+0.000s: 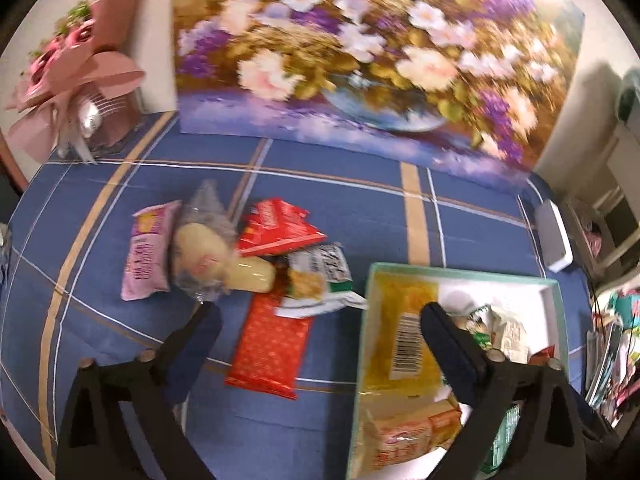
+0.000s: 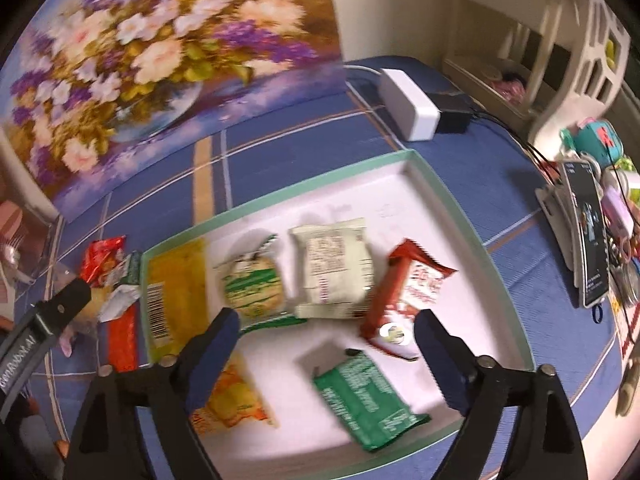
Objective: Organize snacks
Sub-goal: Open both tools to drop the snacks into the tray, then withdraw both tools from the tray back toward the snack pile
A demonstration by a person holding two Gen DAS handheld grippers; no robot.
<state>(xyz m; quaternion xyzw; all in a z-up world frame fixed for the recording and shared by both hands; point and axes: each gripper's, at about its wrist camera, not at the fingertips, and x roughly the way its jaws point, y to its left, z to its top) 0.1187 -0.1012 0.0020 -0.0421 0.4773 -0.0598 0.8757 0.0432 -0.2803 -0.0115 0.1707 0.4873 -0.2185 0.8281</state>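
- Several packets already lay in your shallow white tray with the green rim point(image 2: 460, 208); a loose pile remained on the blue checked cloth point(image 1: 340, 196).
- Your left claw point(image 1: 320, 324) was spread, empty, above the flat red dotted foil packet point(image 1: 272, 344).
- Your right claw point(image 2: 326, 330) was spread, empty, over the tray; the green wrapper point(image 2: 366, 396) lay just below it.

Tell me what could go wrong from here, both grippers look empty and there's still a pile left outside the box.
1. The pile overlaps: the clear bread bag leans on the pink packet and the red pouch, so grabbing one may drag the others.
2. The left gripper straddles the box wall; closing could catch the rim.
3. The green packet lies near the box's front edge under the open right gripper and may get nudged.
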